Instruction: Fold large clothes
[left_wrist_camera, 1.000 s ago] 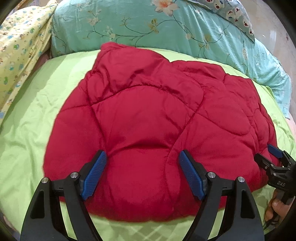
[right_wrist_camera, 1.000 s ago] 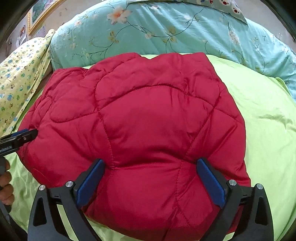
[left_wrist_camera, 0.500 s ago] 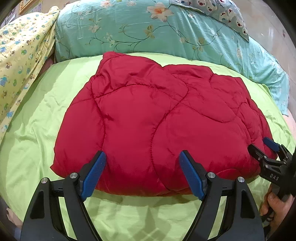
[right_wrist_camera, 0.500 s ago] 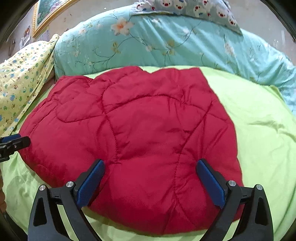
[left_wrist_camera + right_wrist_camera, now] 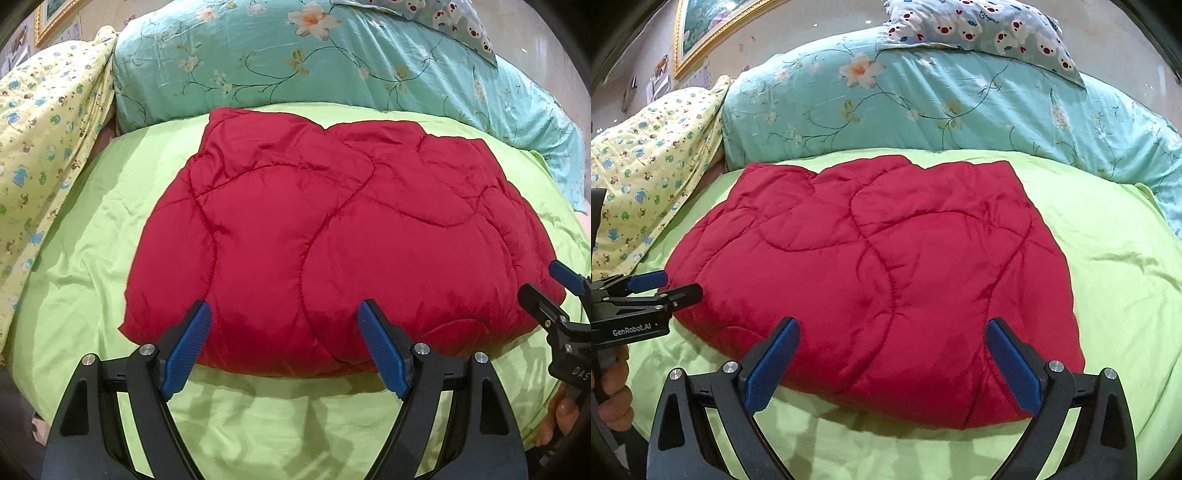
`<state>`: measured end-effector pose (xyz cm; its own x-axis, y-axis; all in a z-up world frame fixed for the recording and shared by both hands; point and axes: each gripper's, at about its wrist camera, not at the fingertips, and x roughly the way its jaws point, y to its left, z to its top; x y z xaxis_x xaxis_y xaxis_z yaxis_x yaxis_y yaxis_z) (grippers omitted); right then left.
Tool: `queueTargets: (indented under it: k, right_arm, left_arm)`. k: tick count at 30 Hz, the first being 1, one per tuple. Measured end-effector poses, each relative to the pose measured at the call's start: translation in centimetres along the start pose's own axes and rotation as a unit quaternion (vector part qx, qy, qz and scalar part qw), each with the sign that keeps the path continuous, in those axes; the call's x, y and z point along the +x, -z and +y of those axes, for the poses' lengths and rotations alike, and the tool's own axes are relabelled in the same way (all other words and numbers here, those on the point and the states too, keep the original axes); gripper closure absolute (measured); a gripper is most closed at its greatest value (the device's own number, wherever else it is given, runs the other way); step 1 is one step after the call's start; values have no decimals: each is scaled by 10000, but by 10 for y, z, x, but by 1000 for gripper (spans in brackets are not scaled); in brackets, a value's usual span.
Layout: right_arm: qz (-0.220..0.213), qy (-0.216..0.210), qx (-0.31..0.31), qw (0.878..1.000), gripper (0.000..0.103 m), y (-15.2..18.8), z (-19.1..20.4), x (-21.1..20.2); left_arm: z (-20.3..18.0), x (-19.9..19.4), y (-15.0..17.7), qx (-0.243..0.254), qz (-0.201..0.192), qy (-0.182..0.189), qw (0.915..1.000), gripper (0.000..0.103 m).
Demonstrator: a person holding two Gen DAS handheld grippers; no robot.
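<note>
On the green bedsheet [image 5: 92, 258]:
Red quilted garment [image 5: 332, 240]: folded, puffy.
Left gripper [image 5: 284, 350]: fingers wide, empty.
Right gripper [image 5: 892, 365]: wide, empty.
Advice: probably press flat, align edges.

The folded quilted garment [image 5: 871, 280] is laid on the bed sheet [image 5: 1115, 280], near the middle of the bed. Behind it, along the bed's far edge, a long bolster [image 5: 923, 107] is set, with a pillow [image 5: 979, 29] placed on top. A printed blanket [image 5: 646, 158] is piled at the far left corner.
</note>
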<state>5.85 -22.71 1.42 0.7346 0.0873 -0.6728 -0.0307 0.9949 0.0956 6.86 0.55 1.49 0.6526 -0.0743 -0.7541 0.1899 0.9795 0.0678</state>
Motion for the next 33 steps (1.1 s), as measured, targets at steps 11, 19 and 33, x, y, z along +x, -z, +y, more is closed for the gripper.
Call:
queueTargets:
  k: [11,19,33]
  right_arm:
    - [118,-38,-88,9999,2,1,19,-8]
    - [233,-47,-168,9996,2,2,32,-6]
    - [344,-48,-105,9993,2,-8,31,-4]
  left_arm:
    - [6,-10,2,4,-59,-106,9999,21]
    - [12,-11,5,-29,-49,-114,9999,21]
    - [28,-12,5,-152,-91,-182,9997,21]
